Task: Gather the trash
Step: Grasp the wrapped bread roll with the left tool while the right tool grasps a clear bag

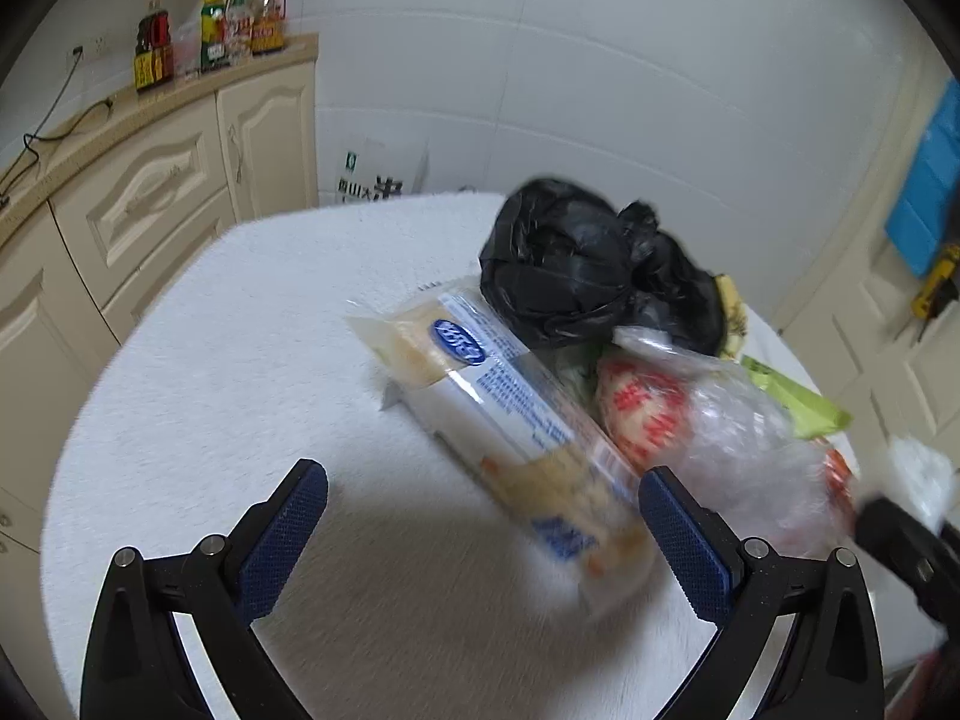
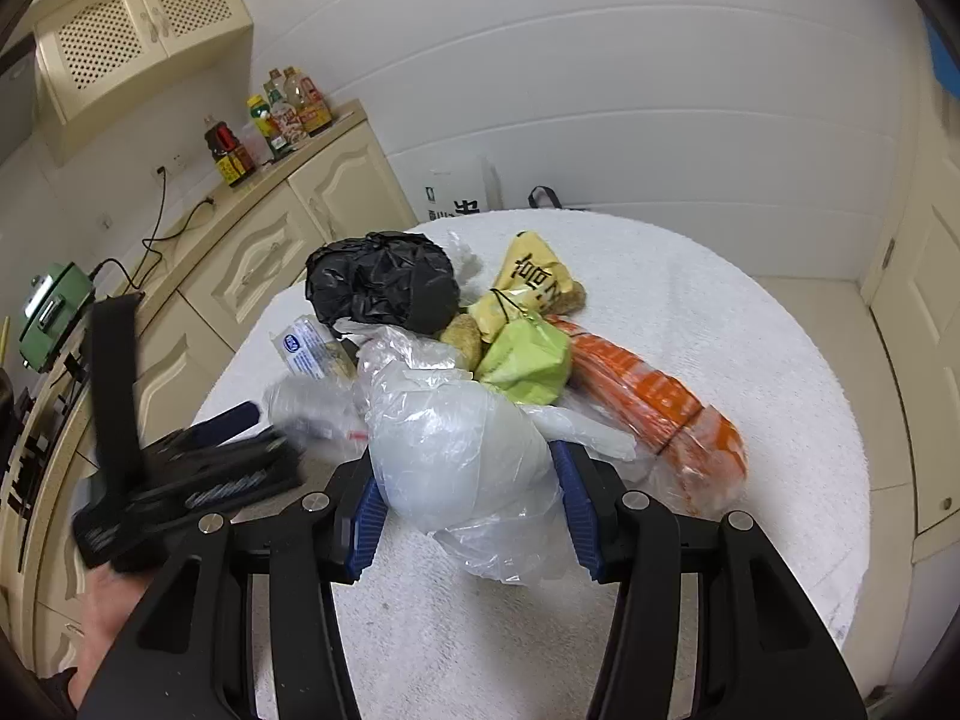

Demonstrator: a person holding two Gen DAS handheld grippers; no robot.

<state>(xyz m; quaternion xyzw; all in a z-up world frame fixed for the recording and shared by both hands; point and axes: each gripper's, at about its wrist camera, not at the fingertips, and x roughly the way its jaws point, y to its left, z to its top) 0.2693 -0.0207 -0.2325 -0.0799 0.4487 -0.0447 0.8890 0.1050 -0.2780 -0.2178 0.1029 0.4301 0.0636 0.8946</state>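
The round bench (image 2: pixel 690 312) in its white fuzzy cover is carrying the whole heap, and the trash is piling toward its centre. In the right wrist view the black bag (image 2: pixel 384 288) is sitting at eleven o'clock of the pile, knotted and crumpled. The orange wrapper (image 2: pixel 654 402) is lying at three o'clock, stretching toward the near edge. The clear bag (image 2: pixel 456 444) is bulging at six o'clock, and the right claw (image 2: pixel 471 510) is pinching it between both blue pads. The green packet (image 2: pixel 528 354) is resting in the middle, touching the yellow packet (image 2: pixel 534 276) at twelve. In the left wrist view the long wrapper (image 1: pixel 510 420) with the blue oval logo is lying slantwise, its near end blurring between the fingers. The left claw (image 1: pixel 480 528) is gaping wide over the bench, gripping nothing, its right pad just beside that wrapper.
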